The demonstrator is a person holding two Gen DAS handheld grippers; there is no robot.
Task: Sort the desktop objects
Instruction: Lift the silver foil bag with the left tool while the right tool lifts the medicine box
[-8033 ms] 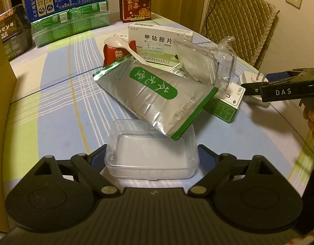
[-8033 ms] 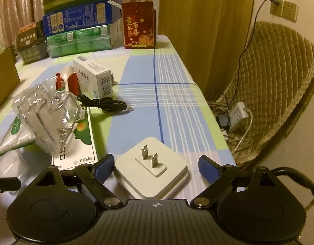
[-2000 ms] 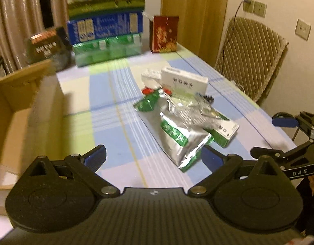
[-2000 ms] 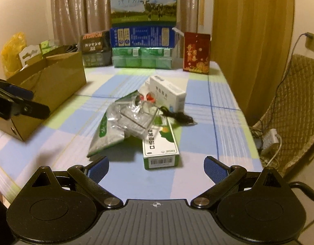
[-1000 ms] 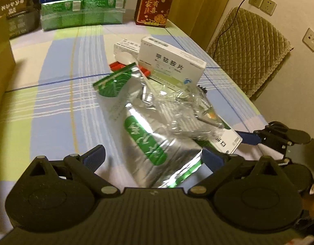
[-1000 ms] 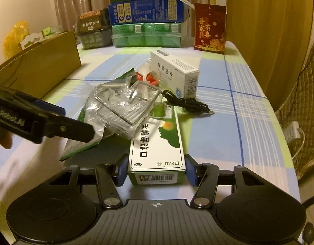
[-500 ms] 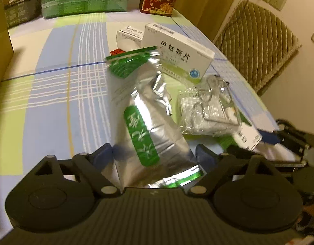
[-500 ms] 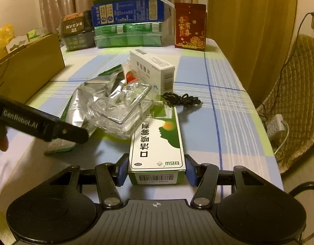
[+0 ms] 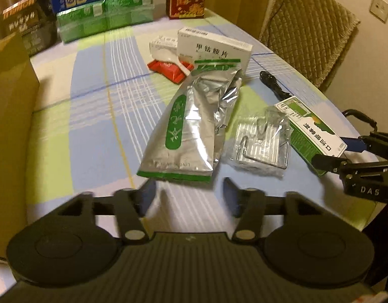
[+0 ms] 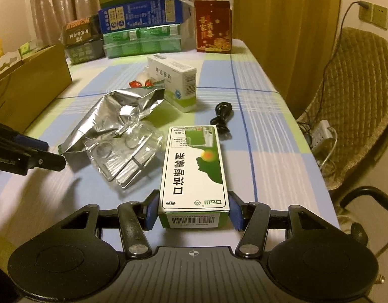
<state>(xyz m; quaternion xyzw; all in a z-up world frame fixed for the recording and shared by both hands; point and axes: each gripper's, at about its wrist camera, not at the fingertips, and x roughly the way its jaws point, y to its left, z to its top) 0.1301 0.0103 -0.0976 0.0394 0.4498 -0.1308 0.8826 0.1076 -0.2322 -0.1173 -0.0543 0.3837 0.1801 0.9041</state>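
Note:
My right gripper [image 10: 194, 209] is shut on the near end of a green-and-white medicine box [image 10: 194, 166], its blue pads pressed on both long sides. The left wrist view shows that box [image 9: 312, 131] at the right with the right gripper [image 9: 331, 151] on its end. A silver pouch with a green label [image 9: 194, 126] lies mid-table. My left gripper [image 9: 188, 186] is just short of its bottom edge, open, with nothing between the fingers. A clear plastic package [image 9: 259, 144] lies between pouch and box.
A white medicine box [image 9: 214, 48], red packets [image 9: 168, 69] and a black cable [image 9: 272, 85] lie further back. A cardboard box [image 9: 9, 126] stands at the left edge. Stacked cartons [image 10: 140, 25] line the far end. A quilted chair [image 10: 358, 101] is beyond the right edge.
The left gripper has pulled back, so the pouch now lies ahead of its fingers, which have narrowed. The green-and-white box, held by the right gripper, now sits apart from the clear package.

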